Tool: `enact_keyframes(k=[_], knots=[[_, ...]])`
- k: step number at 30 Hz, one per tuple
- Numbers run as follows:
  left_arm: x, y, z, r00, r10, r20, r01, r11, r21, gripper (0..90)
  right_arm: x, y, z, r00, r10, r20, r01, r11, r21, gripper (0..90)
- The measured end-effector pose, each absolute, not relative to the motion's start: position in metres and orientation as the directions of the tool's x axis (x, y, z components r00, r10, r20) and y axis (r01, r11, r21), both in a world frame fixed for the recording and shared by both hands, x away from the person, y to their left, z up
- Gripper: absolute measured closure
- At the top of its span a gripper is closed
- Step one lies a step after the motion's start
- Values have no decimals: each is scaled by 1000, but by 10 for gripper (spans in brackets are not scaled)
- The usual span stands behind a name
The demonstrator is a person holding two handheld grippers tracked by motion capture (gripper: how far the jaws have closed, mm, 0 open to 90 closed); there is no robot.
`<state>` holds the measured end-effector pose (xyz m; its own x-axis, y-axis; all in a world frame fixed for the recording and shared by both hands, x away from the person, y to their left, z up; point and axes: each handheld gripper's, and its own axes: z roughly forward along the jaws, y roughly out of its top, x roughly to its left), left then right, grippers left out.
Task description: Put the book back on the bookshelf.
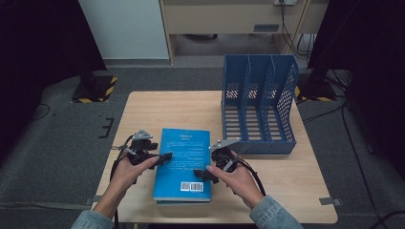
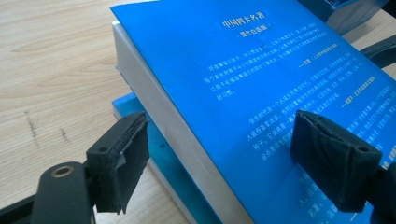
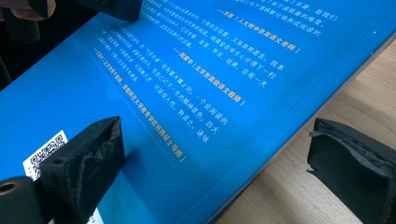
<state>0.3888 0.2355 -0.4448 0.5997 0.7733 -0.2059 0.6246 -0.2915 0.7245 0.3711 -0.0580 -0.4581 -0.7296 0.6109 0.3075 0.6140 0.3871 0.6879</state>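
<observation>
A thick blue book point(image 1: 183, 164) lies flat on the table, back cover up, with white text and a barcode. It rests on a second, thinner blue book point(image 2: 161, 161) whose edge peeks out beneath. My left gripper point(image 1: 162, 157) is open at the top book's left edge. In the left gripper view point(image 2: 224, 158) one jaw hangs beside the page edge and the other sits over the cover point(image 2: 261, 88). My right gripper point(image 1: 203, 174) is open at the right edge. In the right gripper view point(image 3: 219, 163) one jaw is over the cover point(image 3: 187, 93) near the code, the other over bare wood.
A blue perforated file rack point(image 1: 260, 105) with three slots stands at the table's back right, close to my right hand. The wooden table point(image 1: 143, 109) has bare room at back left. Dark stands and cables line the floor around it.
</observation>
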Motion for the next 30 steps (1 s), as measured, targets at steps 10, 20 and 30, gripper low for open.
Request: enact_keyframes(k=[10, 20, 30], knots=[[394, 230, -447, 612, 753, -240, 641, -295, 709, 173, 378, -58, -464, -728, 588, 352, 631, 375, 678, 9], [400, 228, -450, 621, 741, -256, 644, -297, 705, 114, 381, -59, -468, -721, 578, 382, 646, 362, 672, 1], [406, 227, -454, 629, 727, -274, 651, -300, 697, 42, 387, -63, -475, -696, 558, 452, 683, 321, 656, 1]])
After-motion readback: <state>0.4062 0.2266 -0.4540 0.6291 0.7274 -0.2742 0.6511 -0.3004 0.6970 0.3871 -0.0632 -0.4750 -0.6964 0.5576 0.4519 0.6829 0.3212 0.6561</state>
